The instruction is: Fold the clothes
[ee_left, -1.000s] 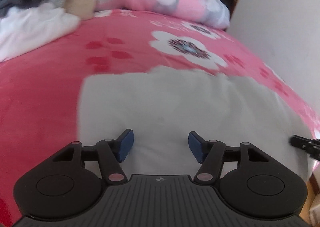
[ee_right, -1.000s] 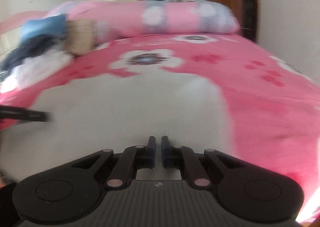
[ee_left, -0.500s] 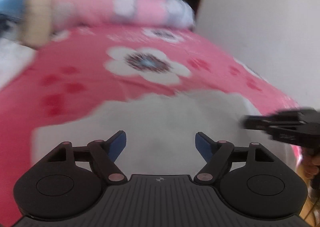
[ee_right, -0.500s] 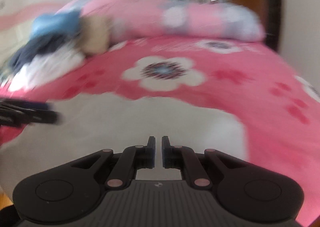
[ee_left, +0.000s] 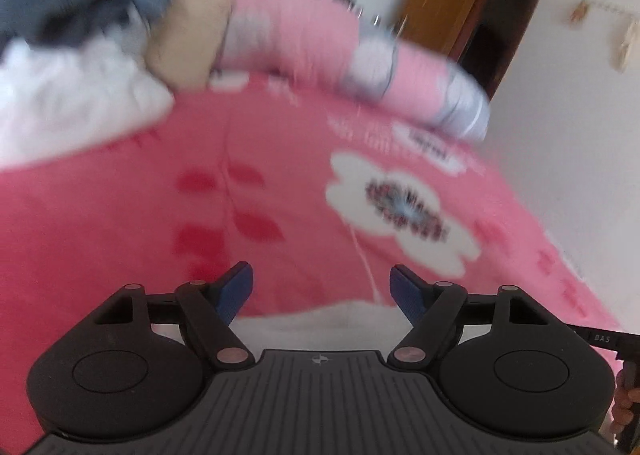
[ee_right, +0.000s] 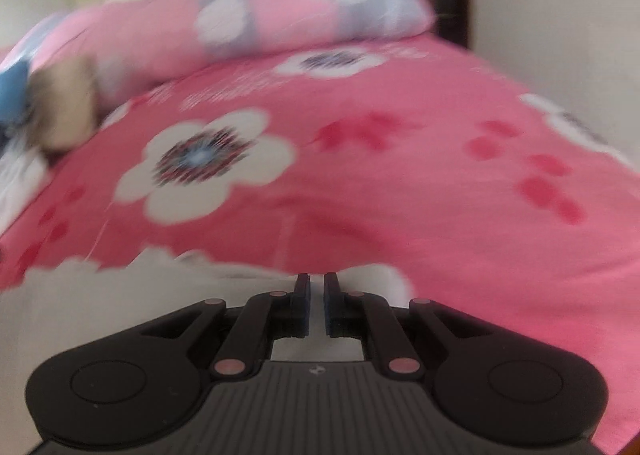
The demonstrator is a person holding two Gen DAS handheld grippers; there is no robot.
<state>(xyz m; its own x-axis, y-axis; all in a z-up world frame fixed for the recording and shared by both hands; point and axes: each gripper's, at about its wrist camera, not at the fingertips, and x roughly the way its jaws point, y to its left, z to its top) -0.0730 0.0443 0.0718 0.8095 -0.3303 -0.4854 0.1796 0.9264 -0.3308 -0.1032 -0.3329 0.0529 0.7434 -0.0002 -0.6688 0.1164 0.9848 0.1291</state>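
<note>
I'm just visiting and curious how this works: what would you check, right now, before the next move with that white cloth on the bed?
1. Left gripper open and free: ok, its blue fingers stand wide apart with nothing between them.
2. Right gripper gripping the white cloth: cannot tell; its fingers are nearly closed, but no fabric shows between them.
3. Cloth lying flat: cannot tell, the pictures are blurred and show only its far edge.
4. Bedspread beyond the cloth free for folding: ok.
5. Clothes pile away from the cloth: ok.
</note>
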